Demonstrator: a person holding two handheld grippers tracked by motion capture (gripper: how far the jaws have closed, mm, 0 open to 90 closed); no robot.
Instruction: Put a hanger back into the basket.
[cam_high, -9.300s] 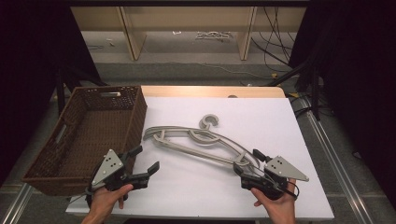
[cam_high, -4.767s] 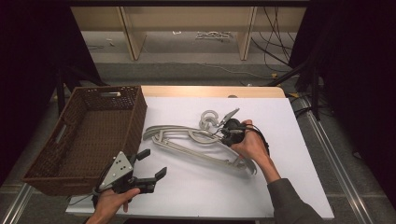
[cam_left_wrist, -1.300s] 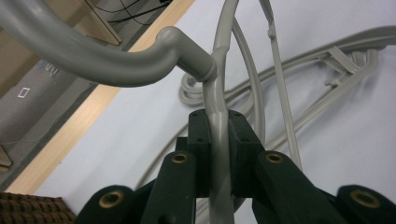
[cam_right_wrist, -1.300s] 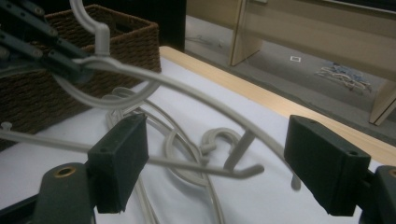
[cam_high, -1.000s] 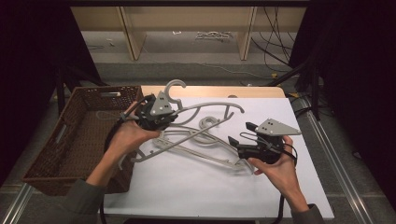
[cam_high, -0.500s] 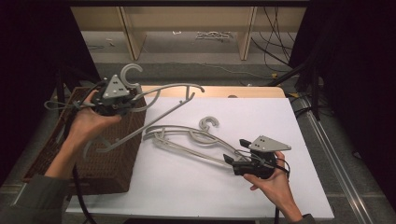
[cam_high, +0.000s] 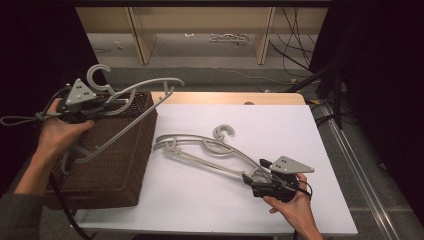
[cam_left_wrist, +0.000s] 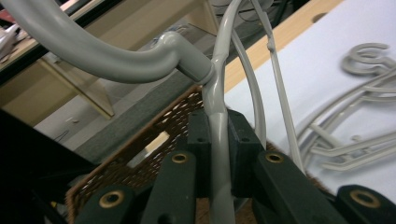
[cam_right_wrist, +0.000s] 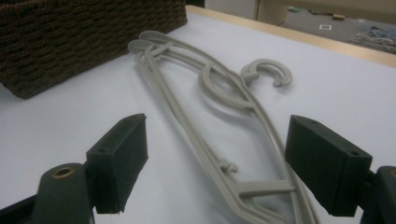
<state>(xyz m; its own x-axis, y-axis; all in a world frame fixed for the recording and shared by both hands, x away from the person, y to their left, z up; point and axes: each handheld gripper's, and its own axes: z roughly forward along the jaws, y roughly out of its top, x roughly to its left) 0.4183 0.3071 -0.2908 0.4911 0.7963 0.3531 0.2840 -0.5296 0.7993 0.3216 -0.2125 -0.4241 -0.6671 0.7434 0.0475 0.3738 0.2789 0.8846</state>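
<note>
A grey hanger (cam_high: 131, 93) is being gripped near its neck by the left tool (cam_high: 75, 106) and carried over the basket (cam_high: 112, 150), seemingly so it can be dropped inside. The right tool (cam_high: 255, 181) is being held open, low over the stacked hangers (cam_high: 205, 150) on the desk (cam_high: 280, 125), ready for the next pick.

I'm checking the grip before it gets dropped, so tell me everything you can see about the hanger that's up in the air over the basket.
The lifted hanger is pale grey, smooth, plastic-looking, with an open hook on a short neck, two curved shoulder arms and a thin lower bar. The left tongs are shut on it just below the neck, pads pressed on both sides. It hangs tilted above the brown woven basket, hook up at the left, one arm reaching toward the white table; whether its lower end touches the basket is unclear.
</note>
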